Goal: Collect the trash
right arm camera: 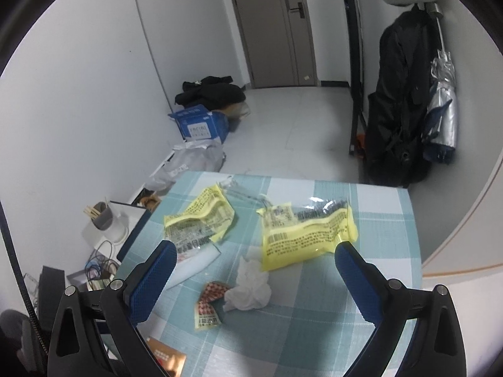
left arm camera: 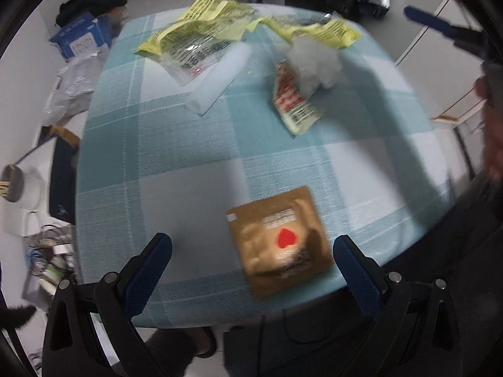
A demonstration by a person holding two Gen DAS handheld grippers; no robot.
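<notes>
A brown packet with a red heart (left arm camera: 279, 245) lies near the table's front edge, between the spread fingers of my open left gripper (left arm camera: 251, 251), which holds nothing. Farther back lie a red-and-white sachet (left arm camera: 294, 103), a crumpled white tissue (left arm camera: 314, 62), a white flat piece (left arm camera: 220, 75) and two yellow wrappers (left arm camera: 195, 31) (left arm camera: 327, 30). My right gripper (right arm camera: 254, 257) hangs open and empty above the tissue (right arm camera: 250, 292), the sachet (right arm camera: 209, 303) and the right yellow wrapper (right arm camera: 308, 235); the left yellow wrapper (right arm camera: 201, 220) is beyond its left finger. The brown packet (right arm camera: 166, 361) shows at the bottom.
The table (left arm camera: 188, 157) wears a blue-and-white check cloth. On the floor to its left sit a blue box (right arm camera: 201, 125), grey plastic bags (right arm camera: 195, 160), a cup with sticks (right arm camera: 102, 216) and cables. A dark coat (right arm camera: 399, 110) hangs at right. A person's hand (left arm camera: 490, 119) shows at the right edge.
</notes>
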